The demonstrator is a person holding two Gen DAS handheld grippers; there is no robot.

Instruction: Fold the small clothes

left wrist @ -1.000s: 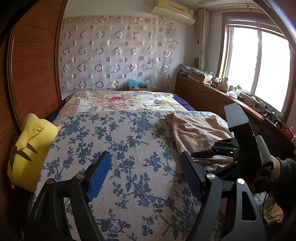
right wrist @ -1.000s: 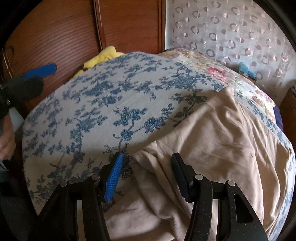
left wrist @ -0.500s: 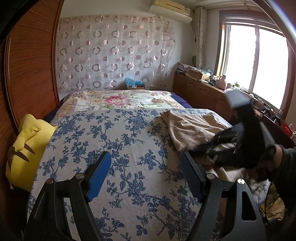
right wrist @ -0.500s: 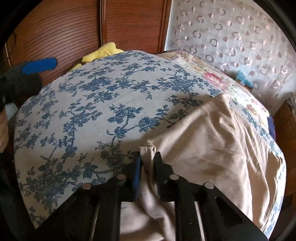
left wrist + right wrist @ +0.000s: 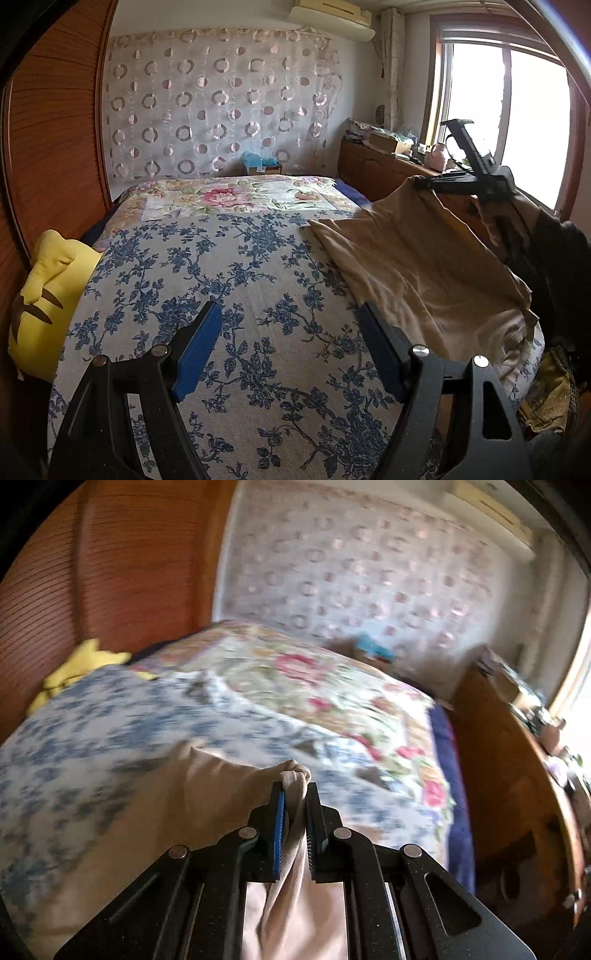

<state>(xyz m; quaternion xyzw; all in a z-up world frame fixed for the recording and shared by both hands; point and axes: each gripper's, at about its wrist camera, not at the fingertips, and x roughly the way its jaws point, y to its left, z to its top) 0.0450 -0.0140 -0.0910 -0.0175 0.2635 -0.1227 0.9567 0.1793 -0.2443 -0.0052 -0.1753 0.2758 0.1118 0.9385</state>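
**Ana:** Beige garment (image 5: 413, 258) — where does it lie right now?

**Ben:** On the bed (image 5: 236, 280), over on the window side of the blue-flowered cover. One corner is up in the air, pinched in the right gripper (image 5: 293, 794). From that corner the cloth hangs in a slope back down to the mattress, where the rest is still spread and rumpled.

**Ana:** So the right jaws are clamped?

**Ben:** Yes, squeezed narrow on a bunched bit of fabric; in the right wrist view a little knot of cloth pokes out past the tips. That view is blurred, so I can't tell which hem or seam it has.

**Ana:** And the left gripper (image 5: 291, 350)?

**Ben:** Jaws wide, nothing between them. It hovers over bare flowered cover, pointing down the bed towards the patterned curtain (image 5: 218, 103).

**Ana:** Which way is the cloth from it?

**Ben:** Off to its right. The near edge of the garment comes just beside the left gripper's right finger (image 5: 380, 354); whether it touches I cannot tell. The long run of the cloth goes from that low near edge up and away to the raised corner.

**Ana:** So the left hand is the nearer one for the low edge.

**Ben:** I'd judge so. To spread or fold it, the left would need to shift rightward and take the lower edge while the right keeps the top corner taut. The yellow cushion (image 5: 40, 295) sits well apart on the far left, out of the way.
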